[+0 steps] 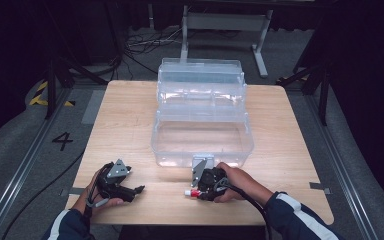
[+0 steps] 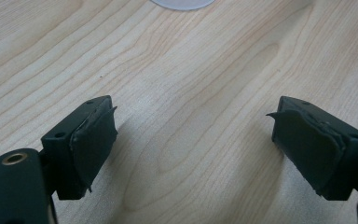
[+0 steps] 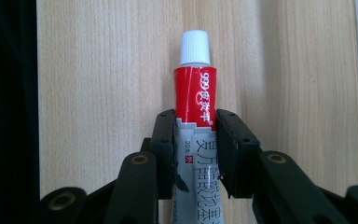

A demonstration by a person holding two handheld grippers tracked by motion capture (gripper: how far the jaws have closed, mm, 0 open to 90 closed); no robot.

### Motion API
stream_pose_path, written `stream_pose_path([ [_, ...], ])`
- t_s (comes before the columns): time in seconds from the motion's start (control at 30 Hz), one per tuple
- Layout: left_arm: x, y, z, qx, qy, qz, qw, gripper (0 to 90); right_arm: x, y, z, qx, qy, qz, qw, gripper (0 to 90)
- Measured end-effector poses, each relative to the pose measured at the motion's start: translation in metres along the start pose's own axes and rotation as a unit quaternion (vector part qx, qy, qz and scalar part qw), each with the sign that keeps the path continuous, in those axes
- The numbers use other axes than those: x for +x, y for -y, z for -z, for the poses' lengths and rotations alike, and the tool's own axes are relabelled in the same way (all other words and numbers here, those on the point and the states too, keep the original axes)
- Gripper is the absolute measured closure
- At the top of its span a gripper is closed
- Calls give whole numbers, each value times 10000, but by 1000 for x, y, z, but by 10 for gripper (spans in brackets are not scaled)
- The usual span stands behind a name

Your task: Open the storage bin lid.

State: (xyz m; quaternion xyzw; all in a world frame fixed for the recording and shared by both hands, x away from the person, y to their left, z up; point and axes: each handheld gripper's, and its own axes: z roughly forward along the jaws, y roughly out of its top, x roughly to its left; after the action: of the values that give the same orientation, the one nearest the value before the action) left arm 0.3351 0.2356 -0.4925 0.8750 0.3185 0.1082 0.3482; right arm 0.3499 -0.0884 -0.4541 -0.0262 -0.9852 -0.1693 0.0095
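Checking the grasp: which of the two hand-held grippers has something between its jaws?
The right hand-held gripper: its jaws clamp a red-and-grey tube. The left hand-held gripper stands open over bare table.

High view: above the desk's (image 1: 130, 115) near edge, facing forward and down; both tongs-mounted views sit close over that same desk top.

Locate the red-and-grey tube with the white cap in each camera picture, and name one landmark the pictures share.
High view: the tube lies low and centre on the wooden table, sticking out left of the right gripper, in front of the clear plastic box.
Left gripper view: the tube is not in this picture.
Right gripper view: the tube stands upright at centre, cap up, pressed between the two black jaws.
Shared landmark: the pale wood-grain tabletop.
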Motion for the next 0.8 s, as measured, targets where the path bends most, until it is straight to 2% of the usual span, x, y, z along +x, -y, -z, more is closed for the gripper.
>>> stream_pose_path([
  [0.43,0,0,0,-3,4,-1,10000,137,1,4,3,16,-39,87,10000,711],
  [0.5,0,0,0,-4,6,0,10000,137,1,6,11,-84,55,96,9999,712],
  [0.8,0,0,0,-4,3,0,10000,137,1,16,33,-343,177,43,9992,713],
])
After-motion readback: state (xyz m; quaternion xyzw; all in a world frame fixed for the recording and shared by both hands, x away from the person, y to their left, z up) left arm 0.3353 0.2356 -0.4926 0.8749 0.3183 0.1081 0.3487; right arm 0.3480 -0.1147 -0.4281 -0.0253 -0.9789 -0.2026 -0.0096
